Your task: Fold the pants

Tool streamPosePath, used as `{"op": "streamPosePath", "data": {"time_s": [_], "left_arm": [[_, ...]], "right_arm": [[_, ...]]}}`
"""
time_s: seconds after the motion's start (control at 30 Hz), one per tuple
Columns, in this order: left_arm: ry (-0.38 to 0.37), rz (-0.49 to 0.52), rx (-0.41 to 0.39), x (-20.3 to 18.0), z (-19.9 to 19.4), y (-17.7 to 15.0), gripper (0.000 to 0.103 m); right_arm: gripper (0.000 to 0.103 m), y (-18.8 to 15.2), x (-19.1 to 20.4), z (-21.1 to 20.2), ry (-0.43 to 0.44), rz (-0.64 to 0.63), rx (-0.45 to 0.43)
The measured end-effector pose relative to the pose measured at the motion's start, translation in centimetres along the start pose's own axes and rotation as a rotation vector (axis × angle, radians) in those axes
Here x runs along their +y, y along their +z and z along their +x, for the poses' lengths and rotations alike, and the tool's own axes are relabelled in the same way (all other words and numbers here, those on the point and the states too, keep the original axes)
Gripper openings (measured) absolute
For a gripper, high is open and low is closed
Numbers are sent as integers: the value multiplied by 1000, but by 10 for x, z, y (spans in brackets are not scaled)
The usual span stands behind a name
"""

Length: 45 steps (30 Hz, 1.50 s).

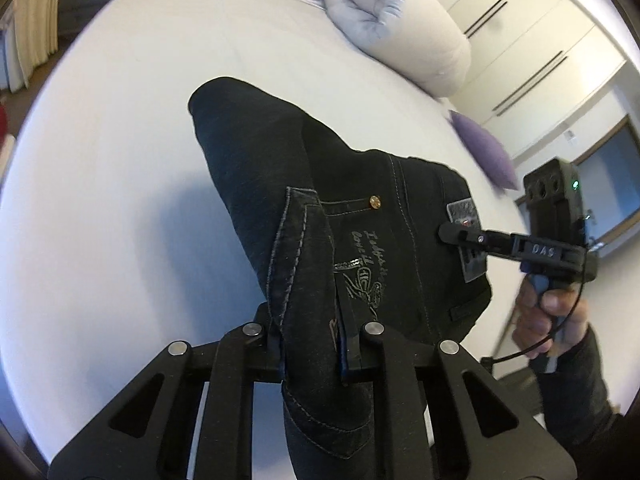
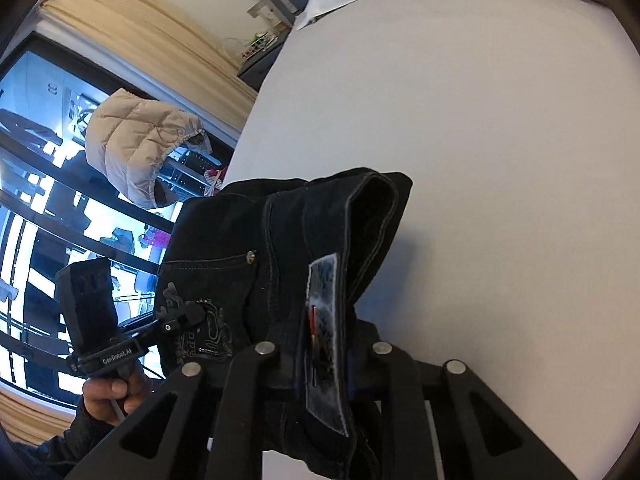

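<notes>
While both grippers hang above the white bed [image 1: 120,184] | left gripper [image 1: 316,344] clamped on black pants' [image 1: 360,240] waistband | right gripper [image 2: 324,354] pinching the patch edge [image 2: 326,320] | pants droop onto sheet | wardrobe [image 1: 532,52], curtains [image 2: 132,28] behind

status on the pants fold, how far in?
Early to mid. Done: black pants look doubled leg over leg. In hand: left hand-held gripper and right hand-held gripper both clamp the waist end, lifted above the bed. Left: lay flat and fold lengthwise.
</notes>
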<state>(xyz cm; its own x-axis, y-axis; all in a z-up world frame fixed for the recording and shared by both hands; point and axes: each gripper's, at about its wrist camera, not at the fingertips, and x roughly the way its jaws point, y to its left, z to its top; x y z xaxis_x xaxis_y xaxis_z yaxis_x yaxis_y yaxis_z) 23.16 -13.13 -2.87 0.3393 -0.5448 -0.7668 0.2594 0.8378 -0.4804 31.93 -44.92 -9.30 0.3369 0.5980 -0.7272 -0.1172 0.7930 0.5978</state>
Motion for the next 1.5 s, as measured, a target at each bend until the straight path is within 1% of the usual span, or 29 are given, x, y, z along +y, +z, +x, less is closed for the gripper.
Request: {"op": "streamPosePath", "data": {"time_s": [0.13,0.27,0.33,0.37,0.4,0.43,0.53,0.6,0.63,0.67,0.7,0.73,0.77,0.8,0.83,0.87,0.9,0.93,0.97,1.0,1.03,1.07,1.1,1.17,1.27,1.33,1.37,1.43,1.5], "left_arm": [[25,-48,5,48,11,26,15],[34,-87,46,100,33,37,17],[8,-117,67,122,49,34,20],[-3,-124,67,131,51,31,26],[-15,-134,61,139,54,27,29],[-41,-147,48,146,56,24,32],[-92,-169,25,150,61,20,34],[-67,-156,31,147,55,23,36],[-31,-138,30,144,54,28,38],[32,-94,15,134,44,28,39],[82,-50,-6,126,32,27,41],[120,-18,-27,119,25,25,48],[189,42,-85,102,7,19,59],[238,86,-135,86,-10,6,63],[303,147,-217,64,-30,-8,71],[362,191,-298,46,-48,-19,82],[411,215,-366,23,-58,-27,88],[455,230,-435,0,-69,-36,98],[497,241,-512,-23,-84,-51,103],[539,249,-593,-40,-103,-64,103],[576,254,-654,-53,-118,-75,103],[623,261,-715,-66,-136,-87,103],[676,272,-768,-80,-152,-98,103],[695,293,-823,-96,-181,-113,103],[665,323,-871,-121,-215,-129,103],[689,313,-919,-130,-240,-145,103],[678,296,-930,-135,-251,-149,103],[622,286,-896,-135,-270,-152,103],[660,266,-872,-141,-281,-156,103]], "right_arm": [[17,29,-3,45,24,36,29],[18,40,-20,92,47,102,76],[22,41,-37,108,71,149,91],[28,39,-50,114,99,180,98],[29,38,-57,118,103,192,101],[29,34,-66,122,136,203,96],[31,28,-76,121,210,215,62],[45,24,-75,112,201,227,38],[49,21,-72,102,172,231,8],[60,20,-68,96,145,228,-21],[68,15,-63,82,100,216,-68],[69,10,-59,70,70,206,-106],[70,3,-52,59,42,194,-142],[70,-6,-46,45,-1,180,-179],[70,-16,-38,30,-59,159,-222],[70,-22,-32,18,-96,139,-256],[75,-33,-17,1,-134,100,-313],[80,-45,0,-17,-174,53,-380],[89,-52,13,-28,-207,24,-424],[96,-63,30,-45,-253,-19,-494],[100,-78,51,-64,-282,-78,-582],[103,-83,67,-75,-292,-116,-637],[103,-98,87,-94,-304,-177,-723],[103,-111,117,-111,-323,-243,-803],[103,-130,154,-142,-366,-317,-907],[103,-142,177,-163,-375,-366,-972],[103,-146,190,-172,-387,-380,-1006],[103,-154,212,-191,-413,-391,-1064],[103,-162,231,-212,-413,-412,-1106]]}}
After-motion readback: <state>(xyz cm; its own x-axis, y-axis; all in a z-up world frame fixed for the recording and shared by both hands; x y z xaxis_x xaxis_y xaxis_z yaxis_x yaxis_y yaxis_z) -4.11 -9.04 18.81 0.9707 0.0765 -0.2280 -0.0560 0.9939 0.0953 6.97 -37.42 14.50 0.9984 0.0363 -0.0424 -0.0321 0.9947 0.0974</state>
